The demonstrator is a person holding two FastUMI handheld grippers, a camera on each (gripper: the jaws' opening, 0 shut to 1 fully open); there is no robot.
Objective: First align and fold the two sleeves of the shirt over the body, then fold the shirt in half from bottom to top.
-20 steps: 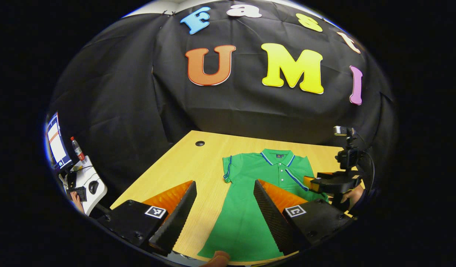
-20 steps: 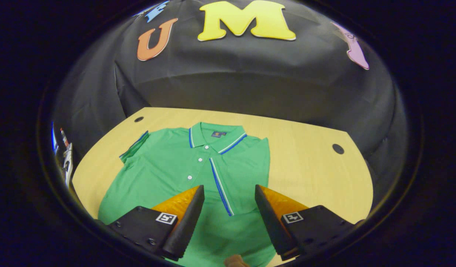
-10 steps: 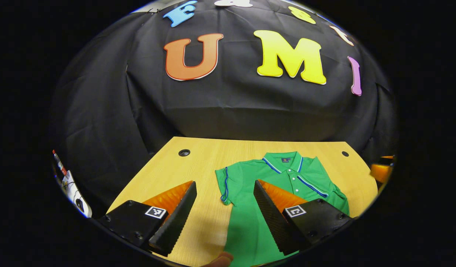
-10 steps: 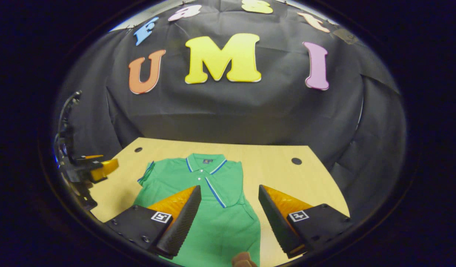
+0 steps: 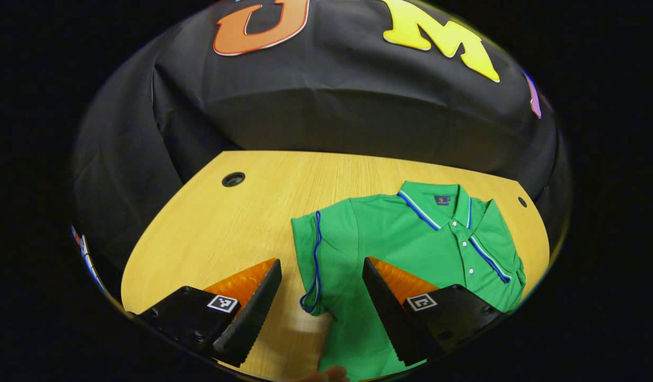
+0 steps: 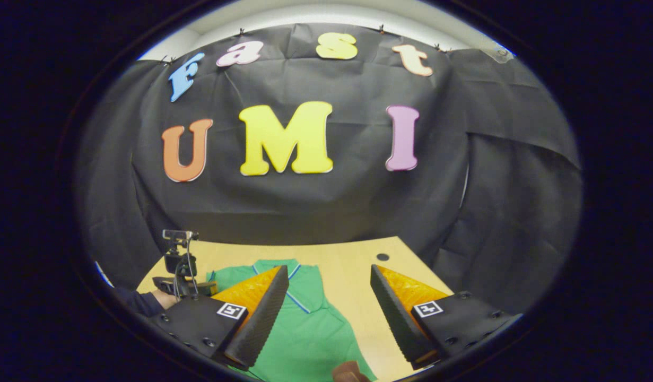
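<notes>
**Green polo shirt on the desk, both hand-held grippers wide apart and empty**

Left gripper view: the left hand-held gripper [image 5: 320,297] hangs above the desk [image 5: 220,228] with its two fingers spread wide and nothing between them; the green shirt [image 5: 406,239] lies flat on the pale wooden surface, collar [image 5: 435,204] toward the booth's black wall, front placket with white buttons facing up; the sleeve [image 5: 315,260] nearest this gripper, edged with a blue stripe, lies spread out flat beside the body, its cuff just ahead of the gap between the fingers; the far side of the shirt shows a straight folded edge near the desk's right rim; a round cable hole [image 5: 233,179] sits in the desk's far left corner, well apart from the shirt; a fingertip shows at the bottom edge.

Right gripper view: the right hand-held gripper [image 6: 329,313] is held higher, fingers likewise wide and gripping nothing; below it the shirt [image 6: 305,339] runs from the collar toward the near edge, partly hidden behind the left-hand finger; bare desk [image 6: 358,265] lies to the right of the cloth; at the far left the other hand-held gripper [image 6: 180,281] appears above the desk, carried by a hand [image 6: 164,298] in a dark sleeve; whether its fingers are apart cannot be told from this angle.
</notes>
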